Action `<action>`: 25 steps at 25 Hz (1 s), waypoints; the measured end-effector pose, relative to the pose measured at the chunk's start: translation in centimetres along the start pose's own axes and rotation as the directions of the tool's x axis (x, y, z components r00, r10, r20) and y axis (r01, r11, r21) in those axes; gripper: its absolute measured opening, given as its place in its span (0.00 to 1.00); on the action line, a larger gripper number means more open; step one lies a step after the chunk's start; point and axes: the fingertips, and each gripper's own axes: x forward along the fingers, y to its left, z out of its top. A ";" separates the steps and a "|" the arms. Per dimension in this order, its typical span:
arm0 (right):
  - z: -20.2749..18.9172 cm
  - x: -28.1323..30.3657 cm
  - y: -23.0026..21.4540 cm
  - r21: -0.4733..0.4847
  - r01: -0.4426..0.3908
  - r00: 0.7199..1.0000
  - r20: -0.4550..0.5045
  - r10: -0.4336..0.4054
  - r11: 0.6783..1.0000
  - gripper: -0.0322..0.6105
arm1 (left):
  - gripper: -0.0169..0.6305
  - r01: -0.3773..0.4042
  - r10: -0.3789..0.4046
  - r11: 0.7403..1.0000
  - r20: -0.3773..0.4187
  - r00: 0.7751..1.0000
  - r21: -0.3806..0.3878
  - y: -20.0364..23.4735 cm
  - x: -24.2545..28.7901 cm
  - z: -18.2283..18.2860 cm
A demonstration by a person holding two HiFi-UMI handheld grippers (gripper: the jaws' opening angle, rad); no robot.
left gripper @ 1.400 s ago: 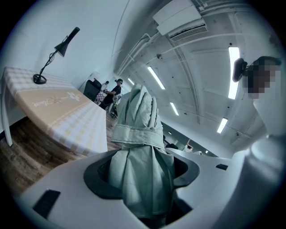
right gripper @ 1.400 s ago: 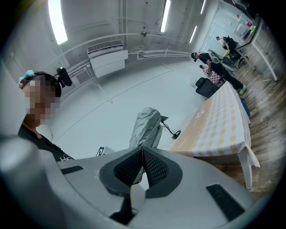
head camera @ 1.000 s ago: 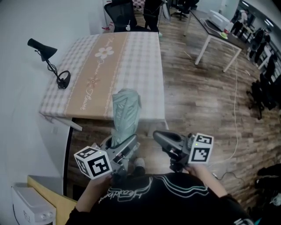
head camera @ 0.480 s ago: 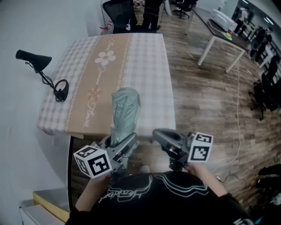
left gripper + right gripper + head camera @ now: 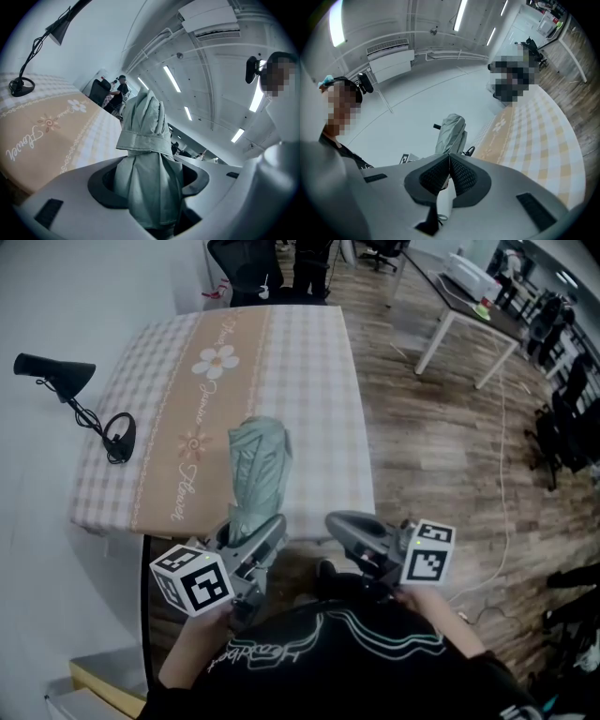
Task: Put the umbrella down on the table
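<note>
table point(image 5: 309, 381) under checked cloth, beige floral band, wood floor point(image 5: 441, 456) alongside

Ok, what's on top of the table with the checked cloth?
A black desk lamp stands near its left edge. The folded grey-green umbrella, gripped by the left hand-held gripper, is held over the near edge and covers the checked cloth beneath it.

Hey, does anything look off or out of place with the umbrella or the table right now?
Nothing stands out. The folded umbrella is strapped shut, held upright in the left hand-held gripper over the near edge of the table, whose cloth lies flat; a black corded device sits at its left side.
</note>
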 end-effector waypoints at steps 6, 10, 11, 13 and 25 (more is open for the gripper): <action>1.2 1.3 -1.6 0.012 -0.019 1.000 -0.010 0.019 1.000 0.07 | 0.42 -0.024 0.024 0.999 0.001 1.000 0.022 1.1 1.0 1.1; 2.7 2.2 -2.7 0.021 -0.036 0.999 -0.022 0.036 0.999 0.07 | 0.42 -0.044 0.044 0.999 0.002 0.999 0.016 1.9 2.1 2.1; 3.1 2.4 -3.1 0.023 -0.039 0.999 -0.024 0.040 0.999 0.07 | 0.42 -0.051 0.051 0.999 0.003 0.999 0.016 2.2 2.4 2.4; 3.9 2.8 -3.8 0.030 -0.044 0.999 -0.030 0.045 0.999 0.07 | 0.42 -0.063 0.063 0.998 0.006 0.998 0.011 2.8 3.1 3.1; 8.4 3.6 -10.1 0.077 -0.053 0.997 -0.052 0.058 0.996 0.07 | 0.42 -0.146 0.148 0.988 -0.030 0.989 0.042 6.1 9.5 5.5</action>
